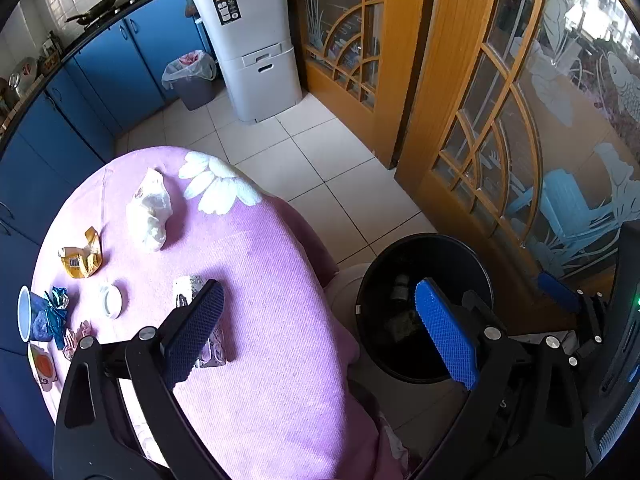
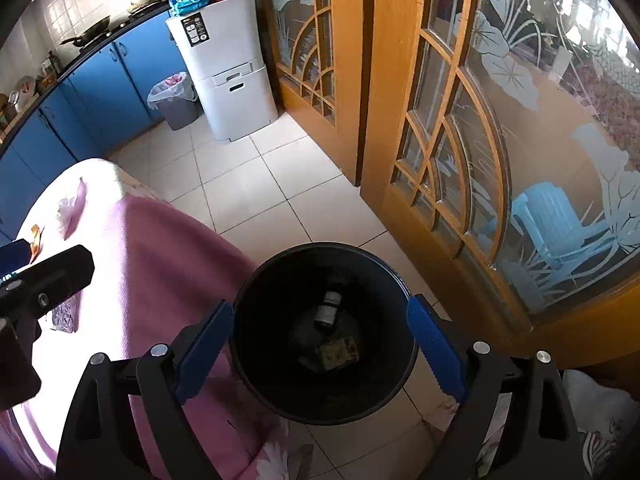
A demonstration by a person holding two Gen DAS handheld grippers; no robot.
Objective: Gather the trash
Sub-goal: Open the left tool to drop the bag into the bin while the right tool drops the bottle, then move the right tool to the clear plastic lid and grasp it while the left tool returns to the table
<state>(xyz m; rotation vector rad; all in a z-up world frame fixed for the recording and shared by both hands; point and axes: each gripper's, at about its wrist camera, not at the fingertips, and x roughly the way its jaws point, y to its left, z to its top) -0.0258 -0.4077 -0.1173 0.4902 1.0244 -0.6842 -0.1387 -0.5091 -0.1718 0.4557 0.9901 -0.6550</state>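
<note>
Tabletop: the pink-clothed round tabletop [image 1: 260, 280] carried scattered trash.
Bin: the round black plastic bin [image 2: 244, 344] stood on the floor beside it, a small bottle [image 2: 329, 309] inside.
Left hand-held gripper [image 1: 320, 332]: fingers apart, empty, above a crumpled silver foil wrapper [image 1: 188, 288].
Right hand-held gripper [image 2: 320, 352]: fingers apart, empty, over the bin.

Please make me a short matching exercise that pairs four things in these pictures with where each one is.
Things:
1. black bin
2. small bottle
3. silver foil wrapper
4. lined grey bin

Places:
A. on the pink tablecloth, under the left gripper
B. on the floor beside the table
C. by the blue cabinets
D. at the bottom of the black bin

Pairs: 1-B, 2-D, 3-A, 4-C
</note>
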